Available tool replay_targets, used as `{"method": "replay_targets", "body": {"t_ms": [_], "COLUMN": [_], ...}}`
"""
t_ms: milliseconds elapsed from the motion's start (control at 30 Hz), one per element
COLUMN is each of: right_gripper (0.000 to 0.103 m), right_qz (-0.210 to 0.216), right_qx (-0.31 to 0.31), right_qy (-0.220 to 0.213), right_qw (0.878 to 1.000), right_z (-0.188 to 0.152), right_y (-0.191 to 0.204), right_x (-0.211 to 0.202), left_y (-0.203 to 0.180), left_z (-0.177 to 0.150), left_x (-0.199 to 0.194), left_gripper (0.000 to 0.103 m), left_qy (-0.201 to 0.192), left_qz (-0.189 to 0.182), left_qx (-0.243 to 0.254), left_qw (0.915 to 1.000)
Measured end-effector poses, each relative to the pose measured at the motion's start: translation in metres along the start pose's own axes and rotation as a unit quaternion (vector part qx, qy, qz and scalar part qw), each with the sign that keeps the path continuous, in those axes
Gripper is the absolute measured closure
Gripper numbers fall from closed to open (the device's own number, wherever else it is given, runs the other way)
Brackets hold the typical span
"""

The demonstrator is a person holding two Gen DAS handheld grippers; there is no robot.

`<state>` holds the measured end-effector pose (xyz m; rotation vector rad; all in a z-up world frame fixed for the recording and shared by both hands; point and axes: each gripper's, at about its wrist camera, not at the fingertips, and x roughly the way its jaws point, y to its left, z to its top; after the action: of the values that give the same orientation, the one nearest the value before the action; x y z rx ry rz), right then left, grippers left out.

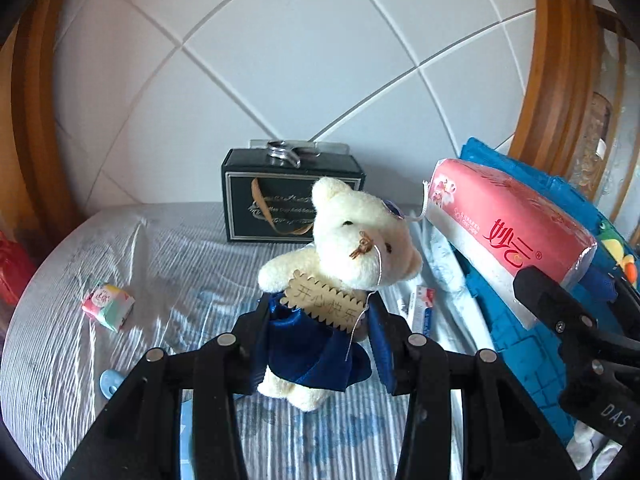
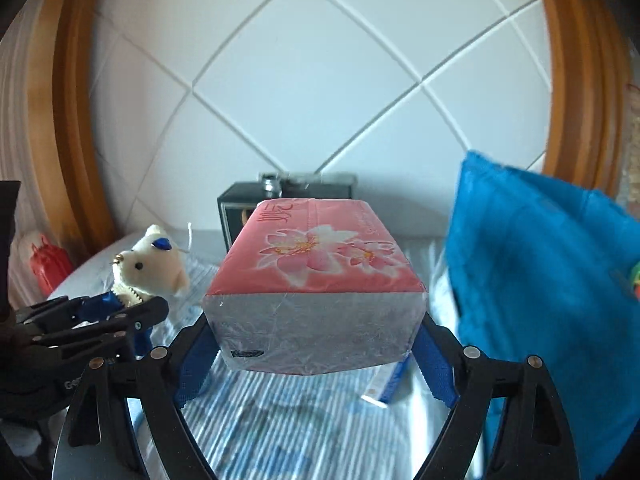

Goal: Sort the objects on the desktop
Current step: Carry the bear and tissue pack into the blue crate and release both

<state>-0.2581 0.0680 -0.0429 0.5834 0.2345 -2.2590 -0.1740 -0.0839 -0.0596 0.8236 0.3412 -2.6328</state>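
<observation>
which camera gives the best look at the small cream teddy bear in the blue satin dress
The left wrist view: the cream plush teddy bear in the blue satin dress sits centred and close, clamped in the left gripper, wooden tag readable. The right wrist view shows it small at the left edge, partly hidden.

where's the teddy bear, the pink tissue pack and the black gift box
teddy bear (image 1: 352,236), left wrist view, on its cream face
pink tissue pack (image 2: 320,252), right wrist view, on the flowered top side
black gift box (image 1: 256,200), left wrist view, on its front panel left of the bear's head
</observation>
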Motion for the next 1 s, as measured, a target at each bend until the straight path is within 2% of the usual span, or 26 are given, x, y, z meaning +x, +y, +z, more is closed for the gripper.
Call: {"method": "replay_targets", "body": {"t_ms": [267,433,567,667,767,933,1000], "right_gripper": [0.015,0.015,0.015,0.015,0.015,0.015,0.015], "right_qz": [-0.052,-0.090,-0.124,-0.147,-0.151,-0.126,-0.120], "right_qx": [0.028,0.043,0.046,0.047,0.048,0.031,0.024], "right_qy": [-0.051,-0.069,-0.058,-0.034,0.010,0.098,0.125], "right_qw": [0.997,0.993,0.989,0.988,0.987,0.987,0.985], "right_z": [0.015,0.025,0.030,0.031,0.027,0.005,-0.004], "right_y": [-0.060,-0.122,-0.181,-0.225,-0.267,-0.325,-0.341], "right_x": [-0.105,-0.159,-0.184,-0.184,-0.172,-0.149,-0.142], "left_y": [-0.099,-0.178,-0.243,-0.289,-0.333,-0.383,-0.398], "left_z": [0.027,0.046,0.059,0.066,0.067,0.055,0.048], "left_x": [-0.048,-0.057,-0.055,-0.045,-0.028,0.004,0.013], "left_gripper": [0.061,0.061,0.061,0.061,0.061,0.061,0.058], "left_qy": [-0.042,-0.048,-0.041,-0.018,0.019,0.080,0.109], "left_qz": [-0.061,-0.105,-0.119,-0.141,-0.151,-0.123,-0.115], "left_qx": [0.056,0.089,0.113,0.123,0.133,0.161,0.162], "left_qw": [0.9957,0.9894,0.9857,0.9822,0.9793,0.9760,0.9739]}}
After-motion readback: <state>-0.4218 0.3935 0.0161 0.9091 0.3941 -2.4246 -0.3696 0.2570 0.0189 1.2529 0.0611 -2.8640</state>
